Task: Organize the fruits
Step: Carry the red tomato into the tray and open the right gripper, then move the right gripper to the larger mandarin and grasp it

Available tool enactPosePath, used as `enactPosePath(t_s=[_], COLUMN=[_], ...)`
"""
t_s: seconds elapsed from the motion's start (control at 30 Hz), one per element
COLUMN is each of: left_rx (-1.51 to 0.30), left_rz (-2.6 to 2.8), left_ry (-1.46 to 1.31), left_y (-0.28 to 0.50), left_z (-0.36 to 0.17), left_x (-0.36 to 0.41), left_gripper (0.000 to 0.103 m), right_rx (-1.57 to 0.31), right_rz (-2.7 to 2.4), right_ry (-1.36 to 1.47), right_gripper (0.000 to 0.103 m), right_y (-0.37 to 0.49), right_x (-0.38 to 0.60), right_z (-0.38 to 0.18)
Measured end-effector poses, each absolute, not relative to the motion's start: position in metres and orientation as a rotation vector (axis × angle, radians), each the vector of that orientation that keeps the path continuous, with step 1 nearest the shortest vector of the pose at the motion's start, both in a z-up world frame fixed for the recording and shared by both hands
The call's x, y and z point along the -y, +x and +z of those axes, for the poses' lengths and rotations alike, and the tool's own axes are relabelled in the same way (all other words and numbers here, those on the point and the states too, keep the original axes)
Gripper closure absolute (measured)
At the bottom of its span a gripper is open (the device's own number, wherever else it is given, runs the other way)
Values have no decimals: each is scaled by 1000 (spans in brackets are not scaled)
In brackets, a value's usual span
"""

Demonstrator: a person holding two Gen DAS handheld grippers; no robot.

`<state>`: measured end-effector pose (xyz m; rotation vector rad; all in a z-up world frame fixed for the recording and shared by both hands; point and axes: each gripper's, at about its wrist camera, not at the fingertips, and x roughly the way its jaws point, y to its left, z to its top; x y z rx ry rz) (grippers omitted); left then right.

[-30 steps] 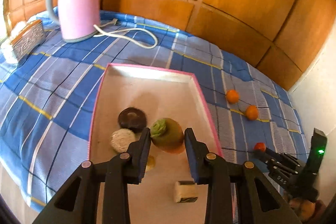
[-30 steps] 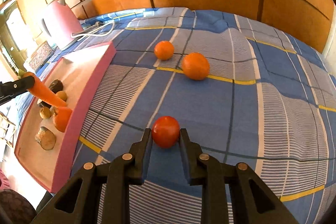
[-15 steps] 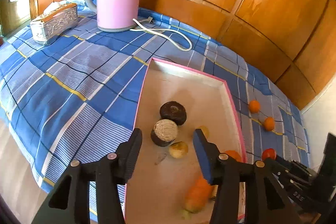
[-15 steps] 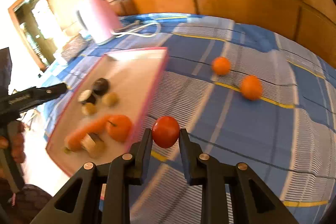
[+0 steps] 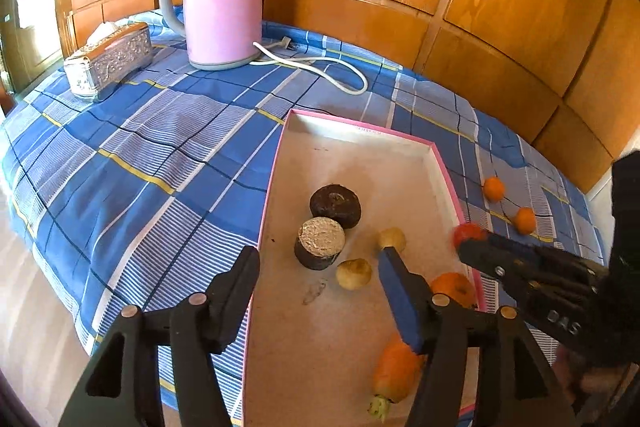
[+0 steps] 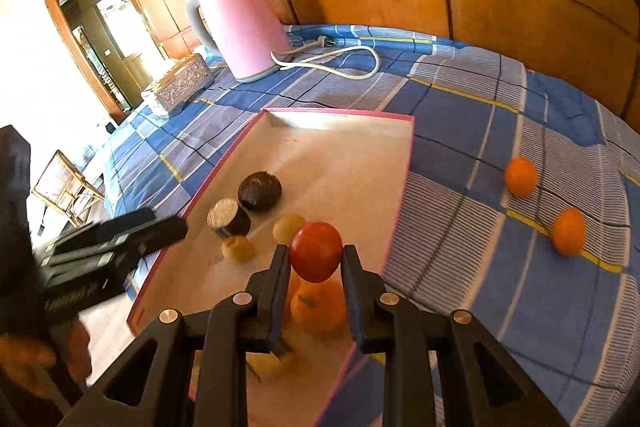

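Right claw (image 6: 316, 261) clenched on the red tomato (image 6: 316, 251), held above the pink tray's (image 6: 402, 183) near right corner, apparently for dropping among the gathered produce. Left claw (image 5: 316, 285) released, jaws just opened, nothing between them, over the tray's near left edge.

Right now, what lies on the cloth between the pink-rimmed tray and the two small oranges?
Nothing: in the right wrist view, only bare blue checked cloth separates the pink-rimmed tray from the two small oranges.
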<state>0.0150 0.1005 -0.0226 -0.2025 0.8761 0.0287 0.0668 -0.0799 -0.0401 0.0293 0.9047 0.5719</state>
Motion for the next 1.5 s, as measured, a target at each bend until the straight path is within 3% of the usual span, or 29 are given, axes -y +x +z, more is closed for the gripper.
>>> enactPosePath(t_s=[0.13,0.27,0.4,0.43,0.9,1.03,1.13,1.5], left_rx=[-884,-888,-881,-880,-851,-854,-854,-864], left_rz=[29,31,37,38,36,34,30,-11], left_ry=[-210,-208,-193,-190,-146,-137,-133,-93], left_y=[15,15,14,14,8,7,8,9], left_z=[-25,-26,-24,-23,-13,-12,-11,-10], left_x=[-103,-102,-99,-99,-88,-85,-82,-62], left_gripper=[40,40,40,40,37,37,37,37], right_rx=[-904,-903,-872,-864,-676,-755,-791,-853], right_rz=[547,527,484,480,281,263,265,221], right_ry=[9,-34,-72,-66,-165,-101,-62,49], right_gripper=[65,63,32,31,29,31,38,38], right_y=[69,62,51,49,23,31,32,31], right_x=[74,72,74,76,92,107,117,162], right_z=[-43,-47,-46,-45,-17,-26,-32,-51])
